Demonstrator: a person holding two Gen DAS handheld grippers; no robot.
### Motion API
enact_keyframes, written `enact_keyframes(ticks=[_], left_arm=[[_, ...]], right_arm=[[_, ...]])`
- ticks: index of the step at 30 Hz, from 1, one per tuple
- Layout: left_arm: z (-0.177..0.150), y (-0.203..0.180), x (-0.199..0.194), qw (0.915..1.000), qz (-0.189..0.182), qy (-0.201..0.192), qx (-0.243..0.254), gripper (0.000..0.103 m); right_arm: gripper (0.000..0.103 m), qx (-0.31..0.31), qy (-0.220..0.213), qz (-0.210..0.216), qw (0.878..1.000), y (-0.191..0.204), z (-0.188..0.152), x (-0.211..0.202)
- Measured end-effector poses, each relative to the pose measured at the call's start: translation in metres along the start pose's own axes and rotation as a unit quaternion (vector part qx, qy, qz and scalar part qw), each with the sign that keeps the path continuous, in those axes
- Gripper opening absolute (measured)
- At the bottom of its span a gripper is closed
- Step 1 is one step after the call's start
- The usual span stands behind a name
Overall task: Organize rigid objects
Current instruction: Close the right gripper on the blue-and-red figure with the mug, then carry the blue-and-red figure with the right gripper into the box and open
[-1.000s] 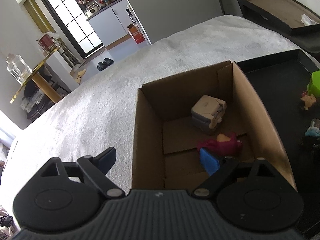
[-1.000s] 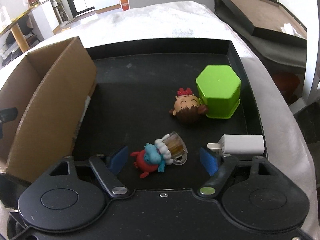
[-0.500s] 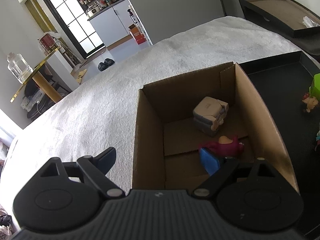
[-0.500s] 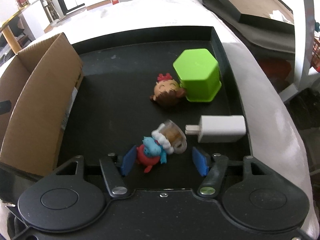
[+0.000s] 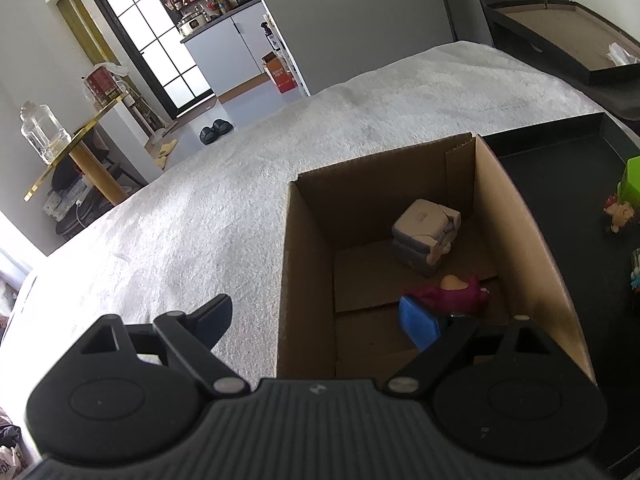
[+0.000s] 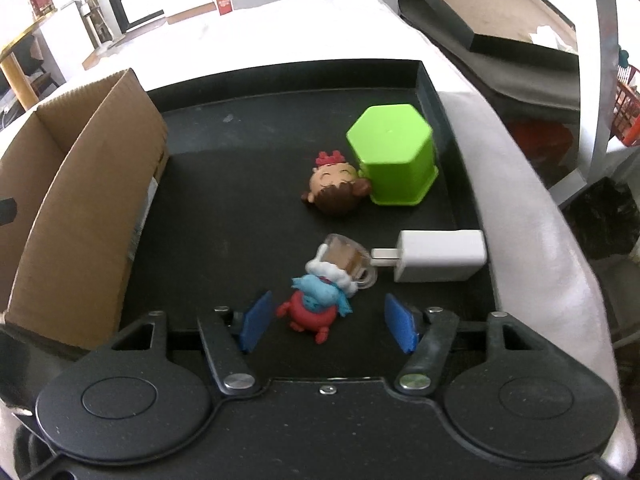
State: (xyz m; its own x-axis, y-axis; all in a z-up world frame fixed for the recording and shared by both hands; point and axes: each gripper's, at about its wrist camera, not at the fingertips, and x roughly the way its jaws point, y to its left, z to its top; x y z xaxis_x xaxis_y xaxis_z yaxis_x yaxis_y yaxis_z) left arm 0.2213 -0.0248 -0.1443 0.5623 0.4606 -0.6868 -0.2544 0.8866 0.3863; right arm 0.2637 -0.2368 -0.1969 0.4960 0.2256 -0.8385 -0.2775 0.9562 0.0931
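On the black tray (image 6: 224,184) lies a small blue and red figure (image 6: 318,304) with a clear mug (image 6: 346,258) at its head. My right gripper (image 6: 328,322) is open low over the tray. Its blue pads (image 6: 256,320) stand either side of the figure with a gap at each side. A white charger (image 6: 438,256), a doll head (image 6: 336,190) and a green hexagonal cup (image 6: 392,160) lie farther back. My left gripper (image 5: 316,320) is wide open and empty, straddling the left wall of the cardboard box (image 5: 520,240). The box holds a beige block (image 5: 424,228) and a magenta figure (image 5: 460,296).
The box (image 6: 80,208) stands against the tray's left side on a white textured cloth (image 5: 200,220). The tray's raised rim (image 6: 430,92) runs close behind the green cup. Beyond the table's right edge are a dark shelf (image 6: 500,24) and a red basket (image 6: 628,112).
My right gripper has shifted slightly to the right, so the tray's objects sit more to the left in its view. Its pads look a little closer around the figure. The left gripper is still.
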Motion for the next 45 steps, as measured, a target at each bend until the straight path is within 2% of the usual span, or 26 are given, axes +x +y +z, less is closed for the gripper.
enact_keyframes(ticks=[16,24,26,28,37,45], left_arm=[[-0.002,0.002,0.004,1.0,-0.002,0.003,-0.001,0.09],[-0.003,0.002,0.004,1.0,0.0,0.005,0.001,0.09],[-0.002,0.003,0.003,1.0,-0.001,0.005,0.0,0.09],[-0.003,0.004,0.001,1.0,-0.002,0.004,-0.001,0.09],[-0.007,0.013,-0.001,0.9997,-0.015,0.004,-0.016,0.09],[-0.013,0.021,-0.005,0.9991,-0.035,0.005,-0.023,0.09]], right_arm=[[0.055,0.021,-0.005,-0.053,0.998,-0.003,0.001,0.008],[0.053,0.02,-0.005,-0.061,0.998,0.004,0.0,0.01],[0.049,0.026,-0.008,-0.063,0.998,0.006,0.001,0.011],[0.039,0.021,-0.011,-0.066,0.998,0.008,0.004,0.013],[0.038,0.005,-0.02,-0.063,0.998,0.018,0.004,-0.002],[0.038,-0.019,-0.053,-0.049,0.997,0.041,0.014,-0.025]])
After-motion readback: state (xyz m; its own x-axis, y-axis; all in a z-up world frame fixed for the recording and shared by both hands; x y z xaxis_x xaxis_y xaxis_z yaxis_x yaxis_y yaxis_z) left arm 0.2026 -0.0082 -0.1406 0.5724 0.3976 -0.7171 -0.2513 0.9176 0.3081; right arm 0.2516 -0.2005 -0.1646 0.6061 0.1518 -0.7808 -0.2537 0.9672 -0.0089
